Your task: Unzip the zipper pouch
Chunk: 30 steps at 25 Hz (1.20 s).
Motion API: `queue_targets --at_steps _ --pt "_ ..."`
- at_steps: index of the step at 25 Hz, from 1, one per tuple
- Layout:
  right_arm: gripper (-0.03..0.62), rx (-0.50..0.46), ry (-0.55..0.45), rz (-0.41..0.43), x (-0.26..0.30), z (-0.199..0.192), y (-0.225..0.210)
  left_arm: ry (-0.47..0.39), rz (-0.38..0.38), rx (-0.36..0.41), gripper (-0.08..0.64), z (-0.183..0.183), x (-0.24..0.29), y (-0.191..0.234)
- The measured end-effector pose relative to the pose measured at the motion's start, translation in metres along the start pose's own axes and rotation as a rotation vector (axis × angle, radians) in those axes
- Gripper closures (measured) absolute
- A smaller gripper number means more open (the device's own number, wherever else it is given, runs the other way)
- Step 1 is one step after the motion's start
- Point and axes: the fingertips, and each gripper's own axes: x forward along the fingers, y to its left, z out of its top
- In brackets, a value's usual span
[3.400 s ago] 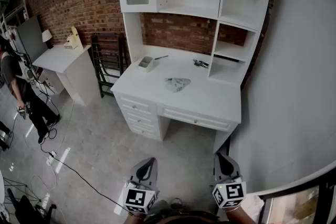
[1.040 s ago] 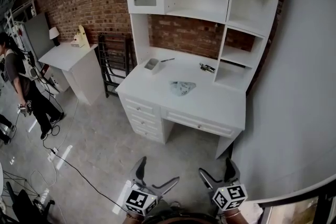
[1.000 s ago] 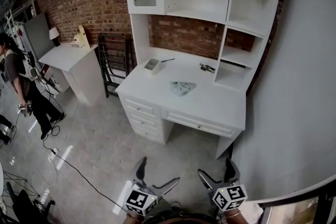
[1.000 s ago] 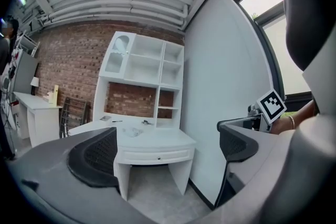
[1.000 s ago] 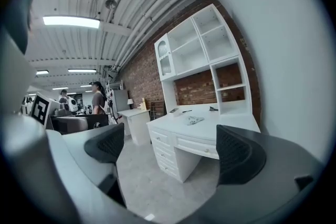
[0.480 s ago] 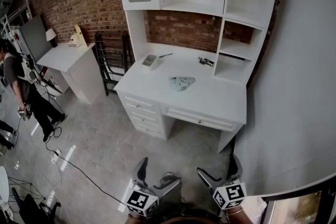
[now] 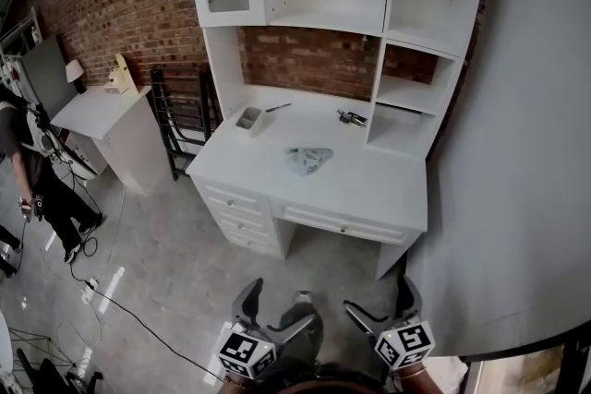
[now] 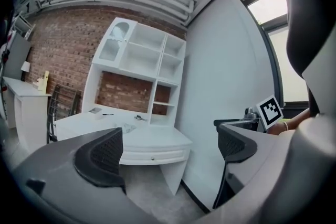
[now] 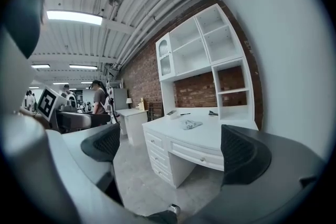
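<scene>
Approach step, pouch not yet reached.
Zipper pouch (image 7: 307, 159) lies mid-desk (image 7: 369, 185), well apart from both claws. Left gripper (image 7: 277, 309) gapes empty; right gripper (image 7: 380, 304) jaws have just been opening, nothing between. Next: close in, pin pouch, pinch the pull.
</scene>
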Motion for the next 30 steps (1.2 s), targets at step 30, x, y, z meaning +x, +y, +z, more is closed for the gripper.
queue_targets --at_steps 30 --pt "0.028 0.108 0.064 -0.126 0.258 0.040 -0.140 0.076 -0.047 -0.247 0.009 0.037 0.250 0.221"
